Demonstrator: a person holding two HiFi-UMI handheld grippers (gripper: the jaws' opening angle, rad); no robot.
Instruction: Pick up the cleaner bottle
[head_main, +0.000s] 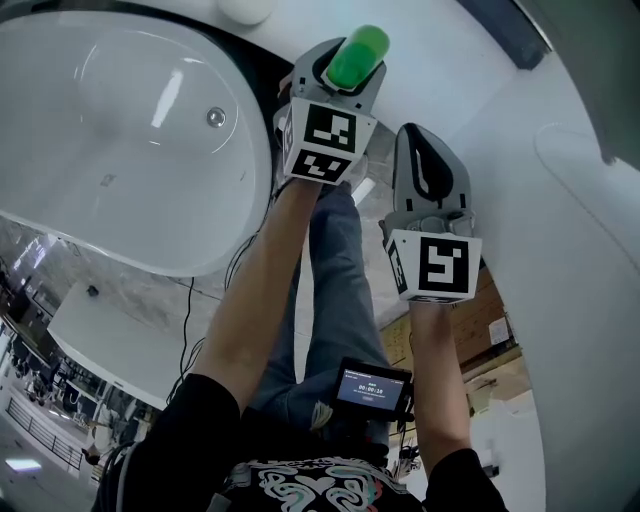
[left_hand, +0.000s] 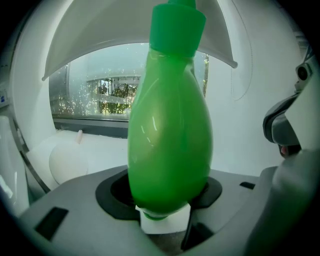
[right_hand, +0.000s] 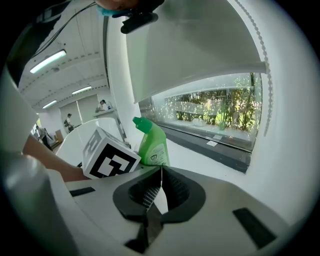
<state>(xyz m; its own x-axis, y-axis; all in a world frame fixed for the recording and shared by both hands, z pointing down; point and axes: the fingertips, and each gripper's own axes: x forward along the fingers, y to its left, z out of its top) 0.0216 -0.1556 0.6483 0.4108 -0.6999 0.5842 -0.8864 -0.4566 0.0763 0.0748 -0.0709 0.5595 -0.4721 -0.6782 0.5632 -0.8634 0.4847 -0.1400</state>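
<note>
Left gripper (left_hand: 165, 212): jaws clamped on the cleaner bottle (left_hand: 170, 135), gripping the rounded lower body from both sides. The bottle fills most of the left gripper view.

Bottle: bright green glossy plastic, with a fat teardrop body narrowing upward to a shoulder and a green cap of the same shade. In the right gripper view it stands upright behind my left gripper's marker cube (right_hand: 107, 157). The neck bends to one side there, and a pale label shows on the face. The print is too small to read. I cannot tell whether its base rests on anything.

Right gripper (right_hand: 159, 187): jaws together, nothing between them. In the head view it is just beside the left one and apart from the bottle.

Surroundings: a white basin (head_main: 120, 130) with a metal drain (head_main: 216, 117) to the left of my arms. A wide window (right_hand: 215, 110) with greenery outside lies beyond the bottle. A small lit screen (head_main: 372, 388) hangs at my chest.
</note>
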